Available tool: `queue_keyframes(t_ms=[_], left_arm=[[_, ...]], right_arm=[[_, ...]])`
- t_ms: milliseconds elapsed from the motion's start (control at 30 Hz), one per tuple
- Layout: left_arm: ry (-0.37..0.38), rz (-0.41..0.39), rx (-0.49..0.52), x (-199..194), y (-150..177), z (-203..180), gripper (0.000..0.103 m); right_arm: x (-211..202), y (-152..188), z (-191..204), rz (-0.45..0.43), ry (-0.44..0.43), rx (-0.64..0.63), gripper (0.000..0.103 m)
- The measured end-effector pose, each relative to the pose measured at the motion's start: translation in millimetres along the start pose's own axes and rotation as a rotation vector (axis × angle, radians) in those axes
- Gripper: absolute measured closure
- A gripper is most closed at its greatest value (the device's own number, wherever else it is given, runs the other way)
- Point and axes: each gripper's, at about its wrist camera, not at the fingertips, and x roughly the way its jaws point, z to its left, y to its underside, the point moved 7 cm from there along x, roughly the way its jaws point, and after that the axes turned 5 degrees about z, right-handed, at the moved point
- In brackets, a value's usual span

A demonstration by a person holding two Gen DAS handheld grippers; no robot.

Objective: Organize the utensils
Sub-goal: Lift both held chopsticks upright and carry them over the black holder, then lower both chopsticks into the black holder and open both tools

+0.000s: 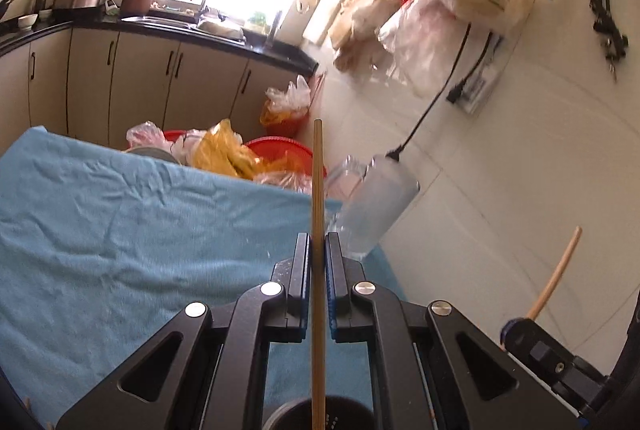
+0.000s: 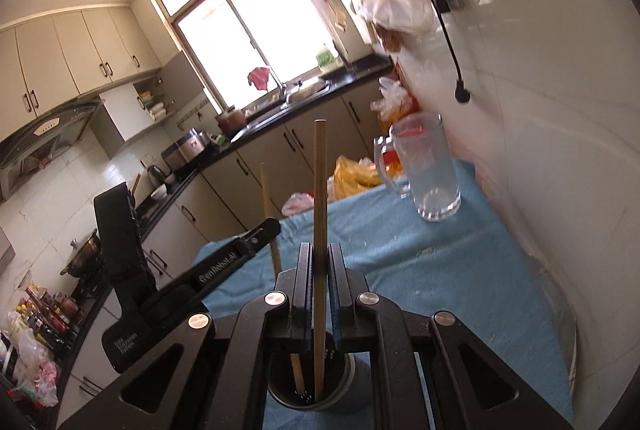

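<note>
Left to right: the left gripper (image 1: 318, 244) is clenching a wooden chopstick (image 1: 318, 190) between its fingers (image 1: 303, 262), the stick running straight ahead along the finger axis, its upper end standing free above the blue cloth (image 1: 100, 230) covering the tabletop and its lower end reaching down toward the dark utensil cup (image 1: 344, 412) at the bottom edge of the left wrist view. In the right wrist view this same gripper is appearing at left (image 2: 276, 228), its chopstick (image 2: 266, 198) rising upright above it. The right gripper (image 2: 320, 258) is likewise grasping a second chopstick (image 2: 320, 182), held upright; its long axis is pointing directly down into the open mouth of the utensil cup (image 2: 340, 400), where its tip is already lying inside, next to another stick end whose owner cannot be told for certain. A clear glass mug (image 2: 426, 170) is standing on the cloth ahead and to the right, well apart from both grippers. Judged from this arrangement, the coming move is turning on one relation: each stick is vertical, the cup is lying directly beneath the fingers, and the right gripper is the nearer, so simple release is appearing sufficient.
</note>
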Motion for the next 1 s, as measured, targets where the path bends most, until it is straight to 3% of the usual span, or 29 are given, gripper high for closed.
queue_keyframes(t_ms=[367,400,467,500,1000], left_arm=[[-0.034,0.041,0.043,-9.1,25.9,5.8,0.093],[-0.035,0.051,0.042,-10.7,27.3,6.9,0.089],[-0.046,0.057,0.037,-13.8,29.9,8.5,0.069],[-0.056,0.049,0.034,-17.5,29.8,10.1,0.069],[-0.077,0.037,0.078,-53.5,35.1,4.4,0.06]], right_arm=[[9.2,27.3,7.3,0.087,-0.014,-0.022,0.092],[8.5,27.6,8.2,0.086,-0.009,-0.028,0.087],[7.6,27.7,8.4,0.087,0.003,-0.031,0.067],[5.2,28.2,8.7,0.083,0.003,-0.028,0.054],[-40.5,25.8,-5.9,0.009,0.027,0.029,0.054]])
